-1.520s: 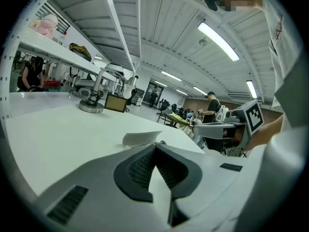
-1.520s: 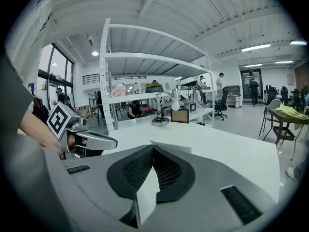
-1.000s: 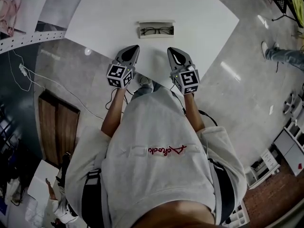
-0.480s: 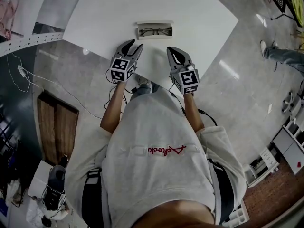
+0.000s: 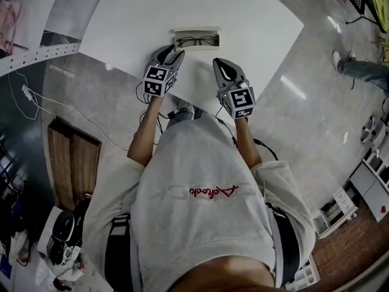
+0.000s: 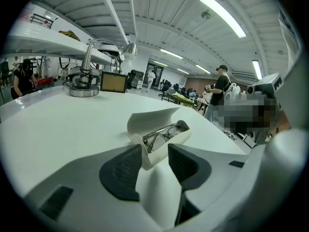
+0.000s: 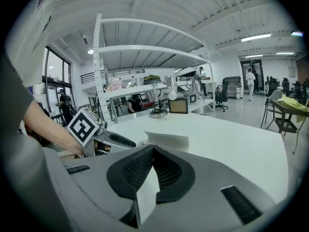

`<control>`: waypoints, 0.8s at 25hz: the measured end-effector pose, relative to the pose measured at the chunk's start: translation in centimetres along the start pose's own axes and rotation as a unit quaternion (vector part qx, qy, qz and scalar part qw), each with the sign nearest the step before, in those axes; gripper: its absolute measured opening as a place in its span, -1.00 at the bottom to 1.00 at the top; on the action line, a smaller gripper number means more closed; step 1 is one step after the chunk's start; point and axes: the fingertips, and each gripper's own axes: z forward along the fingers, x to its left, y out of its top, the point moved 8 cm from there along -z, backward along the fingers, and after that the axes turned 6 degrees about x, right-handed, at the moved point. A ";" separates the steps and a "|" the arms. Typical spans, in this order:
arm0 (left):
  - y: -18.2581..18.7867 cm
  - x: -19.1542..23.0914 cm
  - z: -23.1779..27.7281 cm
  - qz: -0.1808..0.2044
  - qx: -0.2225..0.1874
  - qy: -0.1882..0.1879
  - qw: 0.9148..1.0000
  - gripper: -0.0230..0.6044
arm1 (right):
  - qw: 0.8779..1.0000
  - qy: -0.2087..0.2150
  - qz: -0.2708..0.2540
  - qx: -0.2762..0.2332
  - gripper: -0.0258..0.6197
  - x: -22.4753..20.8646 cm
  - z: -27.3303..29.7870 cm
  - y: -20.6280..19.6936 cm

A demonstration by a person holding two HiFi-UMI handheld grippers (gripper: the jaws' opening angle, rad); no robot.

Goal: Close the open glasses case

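On grey sweatshirt [image 5: 200,157], red script [image 5: 213,192] — upside down, not legible, nothing else readable

surface: white table [image 5: 243,17] | on it: open case [image 5: 196,39] near front edge | far end: lamp base [image 6: 84,90], frame [image 6: 113,82]

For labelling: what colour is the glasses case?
The glasses case is white; clearest in left gripper view.

White round-cornered tabletop [image 5: 255,17] fills the upper head view, on glossy grey floor [image 5: 304,120]. At the table's 8 o'clock lies a brown wooden floor panel [image 5: 74,157]; at 9 o'clock, a thin white cable with plug [image 5: 27,91]; at 3 o'clock, a blue-jeaned leg [image 5: 364,72]. Left gripper view: round-based metal lamp stand [image 6: 84,83] at 11 o'clock, with a black-framed tan panel [image 6: 112,82] just beside it.
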 end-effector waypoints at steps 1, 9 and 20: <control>0.1 0.0 0.2 0.002 0.003 0.000 1.000 -0.32 | 1.000 0.001 0.000 0.000 -0.84 -0.1 0.1 0.0; 0.5 0.0 0.8 0.011 0.019 0.011 1.000 -0.33 | 1.000 0.007 -0.006 0.003 -0.84 -0.8 1.1 0.3; 0.8 -0.2 1.0 0.008 0.016 0.014 1.000 -0.33 | 0.981 -0.009 -0.182 0.061 -0.84 -2.3 4.4 1.0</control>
